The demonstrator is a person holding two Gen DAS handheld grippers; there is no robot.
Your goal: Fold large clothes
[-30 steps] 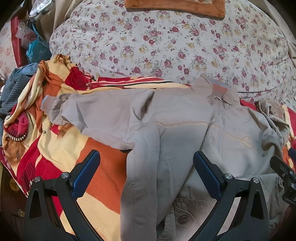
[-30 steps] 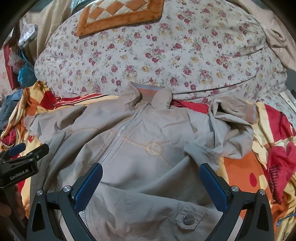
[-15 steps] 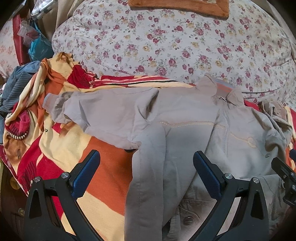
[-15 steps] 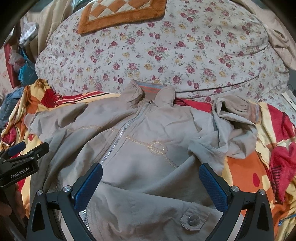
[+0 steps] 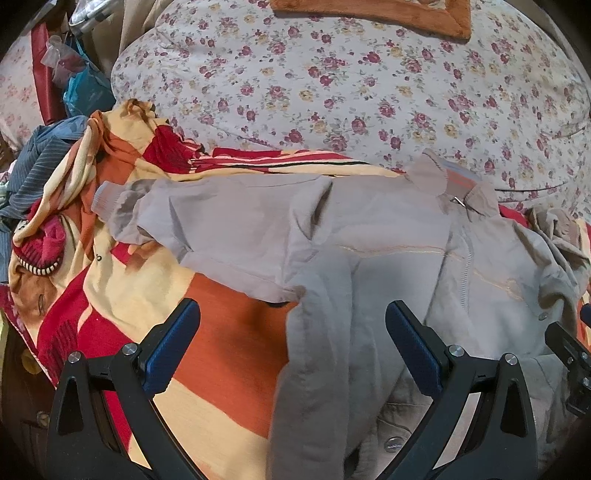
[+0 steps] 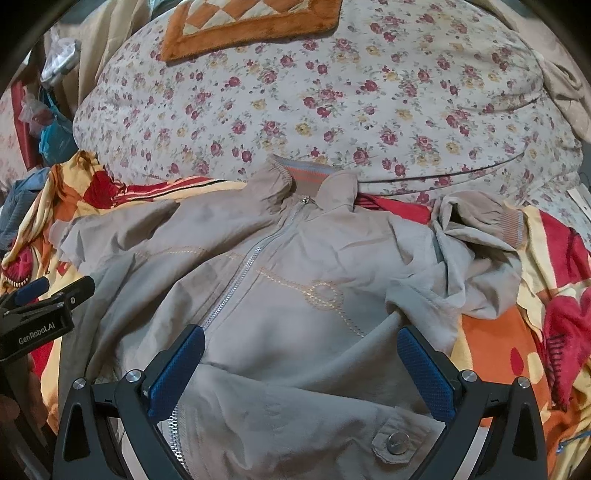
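Across the bright red, orange and cream blanket (image 6: 491,354) lies a beige zip jacket (image 6: 295,266), front side up, its collar (image 6: 308,179) at the far edge, touching the big floral quilt (image 6: 332,92) heaped behind it. On top of that quilt, far back, sits an orange mat (image 6: 255,26) with a diamond pattern.

The zip (image 6: 243,273) runs from the collar down toward the near side, closed as far as I can see. One sleeve (image 5: 207,229) stretches out to the left over the blanket, its ribbed cuff (image 5: 105,195) at the far left end. The other sleeve (image 6: 476,254) is bunched up on the right, its cuff folded back toward the collar. A snap pocket flap (image 6: 397,439) shows at the near hem.

The right gripper (image 6: 301,365) hovers over the lower front of the jacket, its blue-padded fingers spread wide with nothing between them. The left gripper (image 5: 291,343) hangs over the jacket's left side, near the armpit, also spread wide and empty; a long fold of beige cloth runs down between its fingers toward the near edge, untouched.

Off to the far left, a heap of blue striped clothing (image 5: 33,158) rests beside the blanket.
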